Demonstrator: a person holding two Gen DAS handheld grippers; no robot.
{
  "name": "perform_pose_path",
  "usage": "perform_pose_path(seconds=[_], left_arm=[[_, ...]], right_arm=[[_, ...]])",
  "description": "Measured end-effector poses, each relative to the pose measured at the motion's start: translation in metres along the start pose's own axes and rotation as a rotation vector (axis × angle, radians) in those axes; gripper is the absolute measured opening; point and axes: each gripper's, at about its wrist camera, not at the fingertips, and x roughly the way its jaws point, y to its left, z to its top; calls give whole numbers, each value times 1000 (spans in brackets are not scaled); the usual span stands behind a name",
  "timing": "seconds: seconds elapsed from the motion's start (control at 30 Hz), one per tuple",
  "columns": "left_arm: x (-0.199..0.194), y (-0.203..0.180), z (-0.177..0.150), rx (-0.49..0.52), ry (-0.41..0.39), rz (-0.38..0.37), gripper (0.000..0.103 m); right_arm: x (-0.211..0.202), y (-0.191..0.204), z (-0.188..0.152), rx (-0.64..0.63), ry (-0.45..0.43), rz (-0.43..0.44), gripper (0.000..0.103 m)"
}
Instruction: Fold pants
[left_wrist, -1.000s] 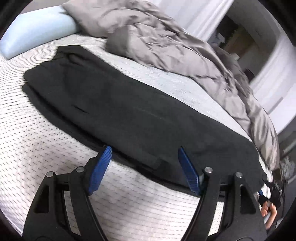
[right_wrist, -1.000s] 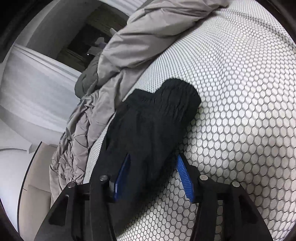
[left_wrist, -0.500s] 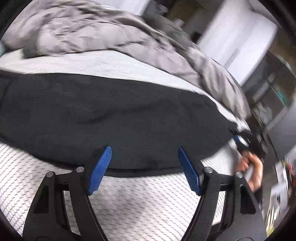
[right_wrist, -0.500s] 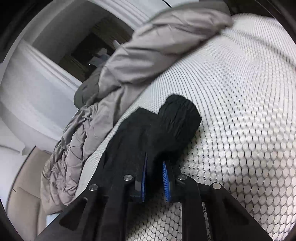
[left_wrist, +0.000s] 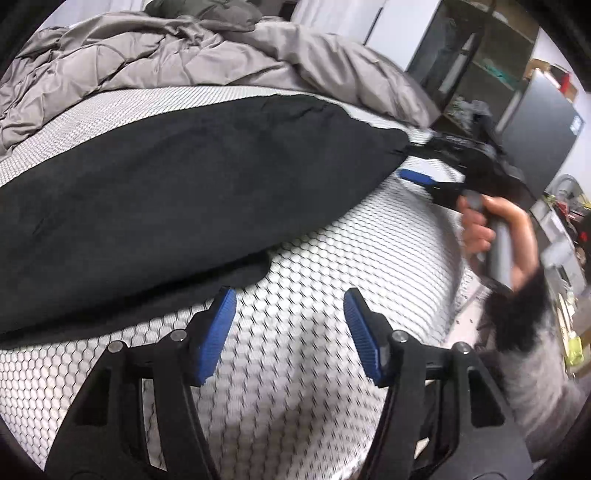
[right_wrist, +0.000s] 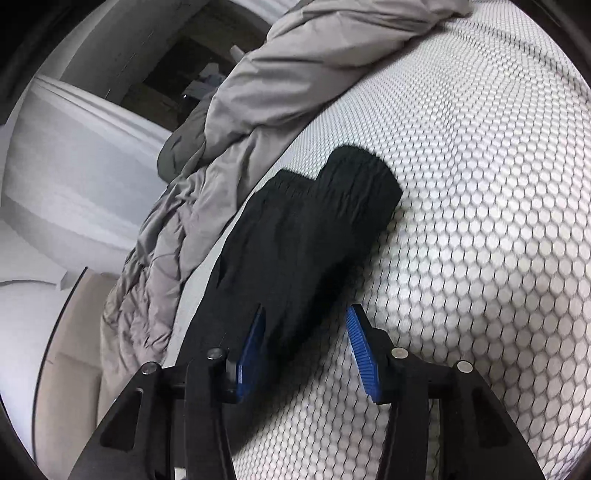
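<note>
Pants lie flat along the mattress, cuffs by our right gripper. Its jaws are opening, cuff fabric between them, unpinched. Left gripper is closing over bare mattress. Risk: we grab one layer only, fold skews.

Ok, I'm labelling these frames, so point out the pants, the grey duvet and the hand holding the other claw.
pants (left_wrist: 166, 192): left wrist view, middle of the black fabric.
grey duvet (left_wrist: 155, 55): left wrist view, crumpled top.
hand (left_wrist: 495, 229): left wrist view, fingers around the grey handle.
</note>
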Motion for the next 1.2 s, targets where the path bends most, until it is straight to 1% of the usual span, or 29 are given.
perform_pose_path(seconds=[0.1,0.13,0.23,0.3,0.4,0.43,0.5,0.53,0.6,0.63,0.67,0.7,0.77,0.83,0.87,0.9,0.93,0.97,1.0,1.03,1.07,1.1,1.13,1.17,1.2], left_arm=[[18,-1,10,-3,-6,50,58],[24,0,16,-23,-19,64,58],[38,10,31,-82,-46,40,58],[50,18,40,-113,-47,44,58],[58,18,47,-144,-45,22,58],[55,15,47,-129,-55,13,58],[50,9,46,-85,-63,-11,58],[45,6,44,-56,-65,-15,58],[37,0,39,12,-57,-11,57],[38,0,38,32,-48,-8,57],[39,1,37,27,-47,-11,57],[41,3,38,8,-43,-13,56],[51,12,43,-62,-38,-23,56],[61,17,48,-109,-24,2,57],[65,18,48,-117,-19,15,56],[68,18,49,-120,-15,28,54],[70,17,48,-115,-14,51,43],[70,15,48,-98,-15,100,30],[68,14,47,-86,-18,119,22],[66,14,45,-74,-19,126,12],[64,14,43,-59,-16,119,9],[59,13,40,-35,-15,97,7],[55,11,36,-7,-12,90,3],[51,6,32,47,-5,88,2],[48,3,28,86,5,83,1]], right_arm=[[-1,1,-4,-10,10,-3,48],[1,1,-4,-2,14,-1,48],[9,4,-3,9,28,-5,48],[13,6,-3,10,33,-11,48],[10,2,3,32,1,-10,48],[7,-1,7,40,-15,-7,48],[0,-7,12,62,-49,-13,55],[-3,-12,15,74,-62,-6,60],[-1,-21,21,100,-61,-1,61],[3,-26,23,127,-51,10,61],[7,-29,26,146,-39,28,61],[12,-30,28,157,-31,42,61],[20,-29,35,170,-40,70,61],[26,-28,42,178,-57,83,61],[27,-28,46,184,-84,86,61],[29,-29,49,187,-99,77,59],[32,-30,52,193,-105,60,45],[36,-31,54,207,-94,61,28],[38,-32,56,222,-79,82,21],[36,-33,58,239,-98,101,12],[31,-32,59,260,-127,127,9],[26,-29,58,271,-154,147,9],[20,-24,58,271,-189,158,8],[14,-19,58,249,-222,150,8],[10,-13,60,228,-253,111,8]])
